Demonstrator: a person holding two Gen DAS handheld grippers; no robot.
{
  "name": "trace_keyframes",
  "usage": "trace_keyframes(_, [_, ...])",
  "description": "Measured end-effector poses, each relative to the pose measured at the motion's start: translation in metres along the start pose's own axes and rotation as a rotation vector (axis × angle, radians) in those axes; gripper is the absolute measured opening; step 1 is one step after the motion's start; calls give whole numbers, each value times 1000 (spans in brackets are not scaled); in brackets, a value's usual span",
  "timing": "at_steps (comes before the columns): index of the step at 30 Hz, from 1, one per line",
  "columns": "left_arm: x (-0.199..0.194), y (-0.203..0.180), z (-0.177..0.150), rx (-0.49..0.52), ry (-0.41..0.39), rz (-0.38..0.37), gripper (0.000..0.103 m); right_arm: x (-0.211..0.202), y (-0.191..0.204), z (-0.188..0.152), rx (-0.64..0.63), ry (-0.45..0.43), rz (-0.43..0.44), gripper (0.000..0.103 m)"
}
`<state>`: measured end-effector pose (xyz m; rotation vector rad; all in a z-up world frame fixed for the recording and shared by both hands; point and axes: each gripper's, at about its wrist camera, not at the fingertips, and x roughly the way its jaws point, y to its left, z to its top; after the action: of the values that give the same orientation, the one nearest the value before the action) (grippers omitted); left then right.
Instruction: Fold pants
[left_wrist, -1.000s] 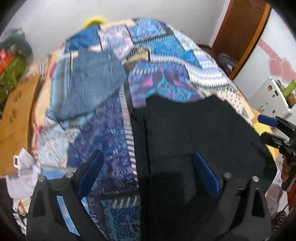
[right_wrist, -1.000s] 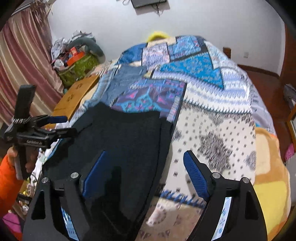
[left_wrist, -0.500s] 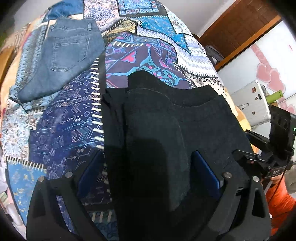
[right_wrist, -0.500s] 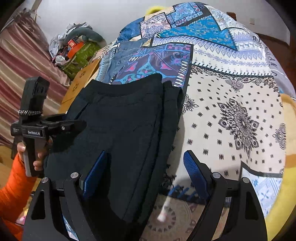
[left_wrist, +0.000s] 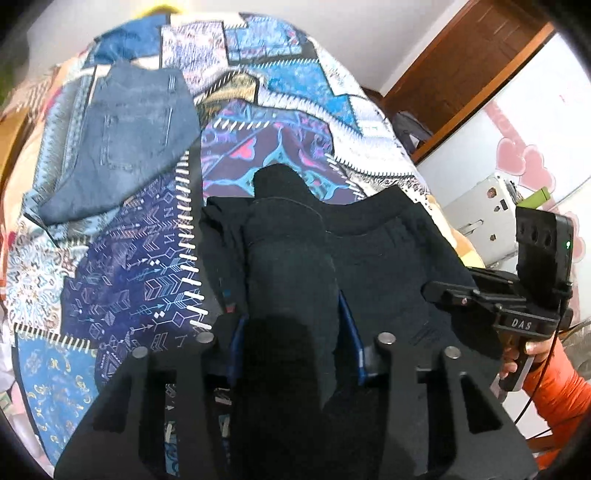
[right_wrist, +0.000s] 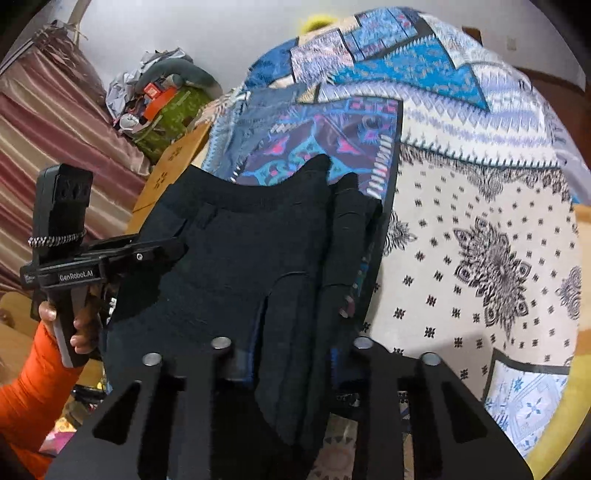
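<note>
Pants (left_wrist: 369, 258), black, lie on the patterned bedspread (left_wrist: 122, 266) near its close edge, so you can reach both lower corners at once. From your left wrist, the left tongs (left_wrist: 291, 332) have just been closing and now pinch a raised fold of the dark cloth between the blue pads; the fabric humps up ahead of the jaws, which suggests you've bitten through several layers for a lift. A folded pair of jeans (left_wrist: 122, 133) sits well apart toward the far left, out of the way. Your other hand (left_wrist: 517, 358) grips the second tool at the right edge of the pants.

From your right wrist, the right tongs (right_wrist: 291, 362) have likewise just narrowed onto a bunched ridge of the same cloth, close to the pants' right edge beside the white-patterned patch. Your left hand (right_wrist: 79, 332) holds its tool at the opposite side. Matched grips probably mean you'll carry this end toward the waistband together.
</note>
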<state>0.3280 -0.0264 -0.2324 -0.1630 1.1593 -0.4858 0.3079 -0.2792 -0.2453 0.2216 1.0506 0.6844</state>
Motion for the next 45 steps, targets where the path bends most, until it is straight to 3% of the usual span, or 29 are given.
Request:
trace_keyframes(4, [-17, -13, 0, 39, -49, 46, 34, -8, 19, 4, -78, -46, -46, 20])
trace_keyframes(9, [-53, -19, 6, 78, -155, 98, 31, -24, 42, 21, -155, -128, -56, 18])
trace_keyframes(16, [-113, -1, 33, 73, -348, 119, 30, -44, 78, 62, -257, -282, -47, 18])
trace_keyframes(22, [-142, 23, 62, 57, -454, 181, 30, -33, 107, 107, -315, -359, -44, 18])
trace_keyframes(28, [-150, 72, 92, -18, -483, 190, 30, -2, 124, 140, -331, -375, -30, 18])
trace_keyframes(32, [-138, 101, 104, -37, -476, 240, 30, 32, 126, 160, -310, -352, -15, 18])
trace_keyframes(40, [-78, 160, 138, -70, -415, 349, 30, 111, 110, 197, -211, -270, -7, 18])
trace_keyframes(45, [-37, 202, 159, -124, -368, 357, 30, 158, 98, 219, -185, -215, -38, 18])
